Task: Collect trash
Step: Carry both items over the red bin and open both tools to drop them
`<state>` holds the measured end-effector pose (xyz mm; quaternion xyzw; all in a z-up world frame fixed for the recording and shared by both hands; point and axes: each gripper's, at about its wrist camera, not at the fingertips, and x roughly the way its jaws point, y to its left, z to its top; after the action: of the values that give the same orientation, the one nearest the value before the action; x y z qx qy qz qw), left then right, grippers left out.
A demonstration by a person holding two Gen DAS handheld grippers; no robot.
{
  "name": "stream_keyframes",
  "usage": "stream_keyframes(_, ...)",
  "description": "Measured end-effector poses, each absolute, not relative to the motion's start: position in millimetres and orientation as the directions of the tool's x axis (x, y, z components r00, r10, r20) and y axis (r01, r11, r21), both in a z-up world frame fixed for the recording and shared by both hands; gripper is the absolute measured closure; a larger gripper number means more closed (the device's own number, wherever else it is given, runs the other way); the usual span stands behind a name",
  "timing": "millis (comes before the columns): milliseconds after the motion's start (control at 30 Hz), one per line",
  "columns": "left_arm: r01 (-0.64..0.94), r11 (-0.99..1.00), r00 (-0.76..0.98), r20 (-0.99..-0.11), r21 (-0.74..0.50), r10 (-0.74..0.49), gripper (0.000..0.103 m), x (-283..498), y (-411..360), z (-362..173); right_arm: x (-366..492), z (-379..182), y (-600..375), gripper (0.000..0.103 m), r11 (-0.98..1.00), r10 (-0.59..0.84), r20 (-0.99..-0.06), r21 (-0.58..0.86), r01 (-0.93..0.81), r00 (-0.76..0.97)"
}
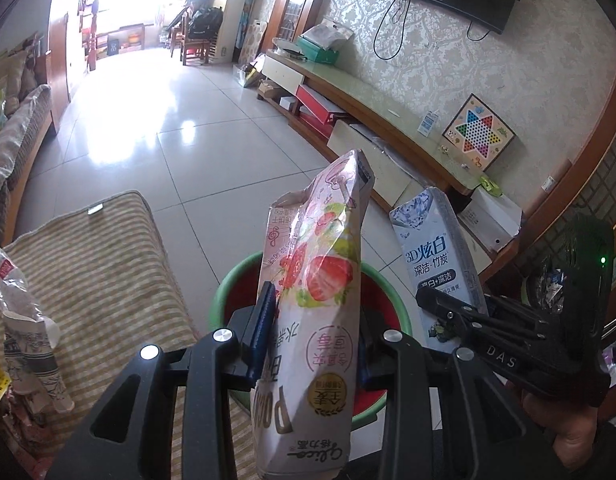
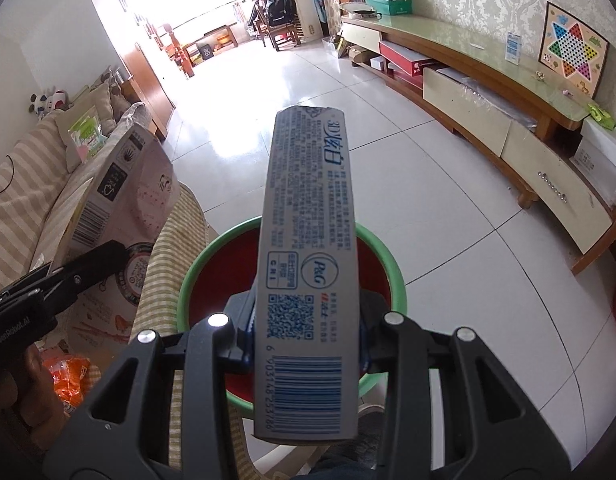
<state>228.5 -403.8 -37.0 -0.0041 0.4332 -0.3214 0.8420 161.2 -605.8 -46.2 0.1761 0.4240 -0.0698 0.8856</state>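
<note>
The left tongs are pinching a pink snack box with strawberries printed on it, gripping it across its flat sides so that its torn-open end is pointing up and away. The right tongs are pinching a long grey toothpaste box in the same way, its barcode end sitting nearest the camera. Both boxes are hanging over a round bin with a green rim and a red inside, which is standing on the tiled floor just beside a striped cushioned seat. From the left wrist view the toothpaste box is showing just to the right of the snack box, near it but apart. More wrappers and a crumpled clear bottle are lying at the left edge of the seat. A low cabinet is running along the papered wall, with a star-patterned game board leaning on it.
</note>
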Motion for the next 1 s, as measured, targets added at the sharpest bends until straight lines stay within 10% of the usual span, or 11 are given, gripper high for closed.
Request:
stream_keyframes(333, 0.530, 0.771, 0.360, -0.729, -0.354, -0.582, 0.070, 246, -415, -50, 171, -69, -592, 0.067, 0.942, 0.071, -0.804, 0.248, 0.226, 0.591)
stream_keyframes(367, 0.528, 0.768, 0.356, -0.726, -0.363, -0.588, 0.056, 248, -416, -50, 172, -69, -592, 0.063, 0.942, 0.069, -0.802, 0.249, 0.227, 0.593)
stream_keyframes(467, 0.497, 0.777, 0.404, -0.690, -0.385, -0.600, 0.011, 249, -410, -44, 173, -67, -590, 0.007, 0.943, 0.037, -0.792, 0.230, 0.242, 0.609)
stream_keyframes(1000, 0.413, 0.817, 0.474, -0.672, -0.402, -0.569, 0.008, 234, -351, -8, 166, -48, -572, 0.005, 0.948, -0.025, -0.785, 0.178, 0.265, 0.619)
